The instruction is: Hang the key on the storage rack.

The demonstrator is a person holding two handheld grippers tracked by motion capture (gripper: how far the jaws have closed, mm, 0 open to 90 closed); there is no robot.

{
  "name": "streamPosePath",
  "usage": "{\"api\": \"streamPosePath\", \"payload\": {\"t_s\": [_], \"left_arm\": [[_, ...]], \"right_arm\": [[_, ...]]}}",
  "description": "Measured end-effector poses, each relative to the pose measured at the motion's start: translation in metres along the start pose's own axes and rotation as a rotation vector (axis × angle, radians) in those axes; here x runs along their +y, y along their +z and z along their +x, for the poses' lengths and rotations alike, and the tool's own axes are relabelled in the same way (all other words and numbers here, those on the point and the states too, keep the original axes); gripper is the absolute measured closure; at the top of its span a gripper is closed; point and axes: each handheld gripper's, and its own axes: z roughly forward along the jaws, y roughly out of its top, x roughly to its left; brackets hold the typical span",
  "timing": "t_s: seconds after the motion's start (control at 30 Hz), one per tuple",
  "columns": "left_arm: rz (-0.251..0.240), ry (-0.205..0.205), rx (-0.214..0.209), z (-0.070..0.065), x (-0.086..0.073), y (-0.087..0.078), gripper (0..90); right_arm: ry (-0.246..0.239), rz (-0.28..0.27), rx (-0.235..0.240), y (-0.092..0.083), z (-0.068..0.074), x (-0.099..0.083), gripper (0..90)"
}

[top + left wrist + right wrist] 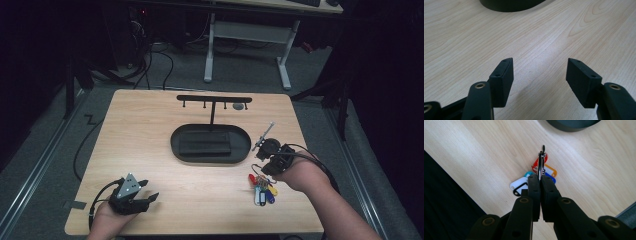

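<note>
A bunch of keys with coloured plastic tags hangs from a metal ring, and my right gripper is shut on that ring above the table's right side. Red, orange, blue, white and black tags dangle below the jaws. In the high view my right gripper points down at the tags. At the front left my left gripper rests low over the wood, open, with nothing between its fingers.
A black oval tray holding a dark flat block lies mid-table. Behind it stands a black T-shaped hook rack. A small grey disc lies near the rack. The table's right edge is close to my right hand.
</note>
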Motion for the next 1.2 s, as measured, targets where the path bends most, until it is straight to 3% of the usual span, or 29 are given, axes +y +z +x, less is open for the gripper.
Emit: {"api": "streamPosePath", "payload": {"t_s": [0.43, 0.73, 1.2], "left_arm": [[0.005, 0.002, -0.002, 0.0, 0.0, 0.0, 39.6], [0.011, 0.003, -0.008, -0.001, -0.001, 0.002, 39.6], [0.015, 0.001, -0.017, -0.003, -0.001, 0.003, 39.5]], "right_arm": [[0.001, -0.04, 0.006, -0.032, -0.002, 0.012, 87.7], [-0.001, -0.052, 0.004, -0.045, -0.008, 0.024, 87.8], [0.038, -0.107, -0.026, -0.051, -0.041, 0.06, 87.8]]}}
